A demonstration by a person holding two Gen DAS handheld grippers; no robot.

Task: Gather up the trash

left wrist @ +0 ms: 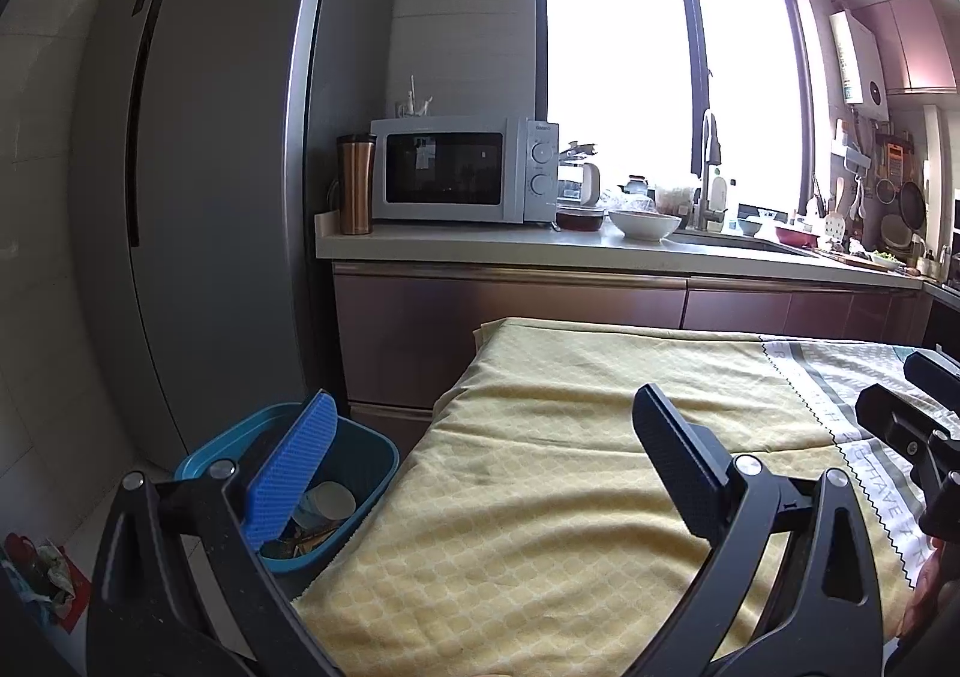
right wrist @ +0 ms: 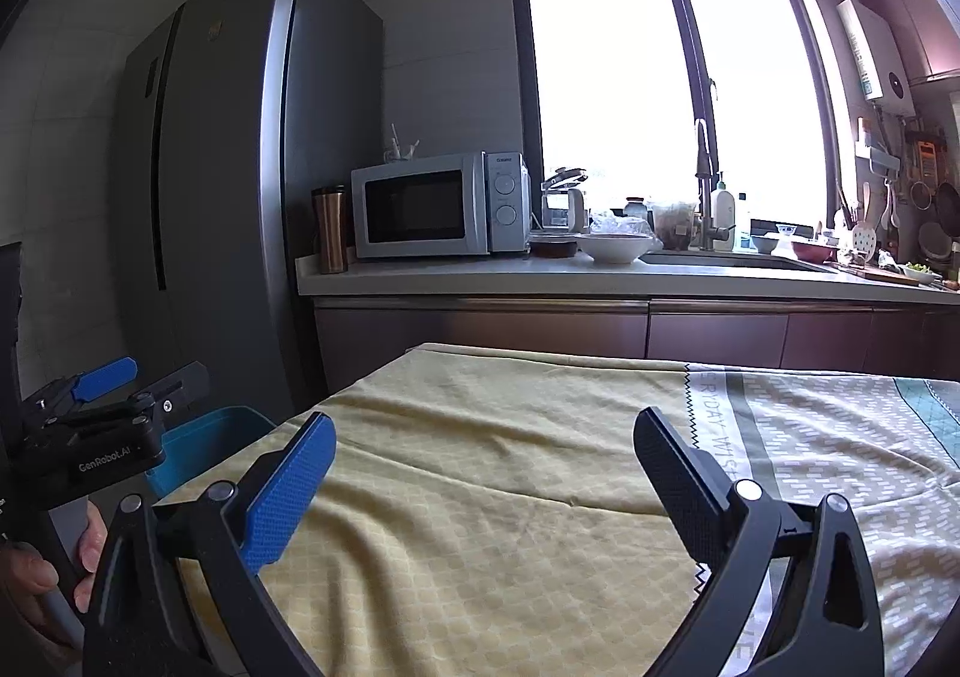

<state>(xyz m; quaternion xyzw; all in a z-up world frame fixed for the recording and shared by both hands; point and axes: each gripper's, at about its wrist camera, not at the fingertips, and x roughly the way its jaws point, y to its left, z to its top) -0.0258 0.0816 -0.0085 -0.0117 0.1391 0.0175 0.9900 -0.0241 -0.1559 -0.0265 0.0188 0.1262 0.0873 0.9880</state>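
Hovering wide open and empty, the left gripper (left wrist: 480, 467) and right gripper (right wrist: 483, 473) face bare tablecloth (left wrist: 540, 497). The bin (left wrist: 372, 473) sits left of both — holding trash, so collecting looks finished.

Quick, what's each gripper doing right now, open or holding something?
Left gripper: open, holding nothing.
Right gripper: open, holding nothing.

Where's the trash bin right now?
The blue bin sits on the floor at the table's left edge, in front of the fridge, partly behind the left hand-held gripper; the right wrist view shows only its rim.
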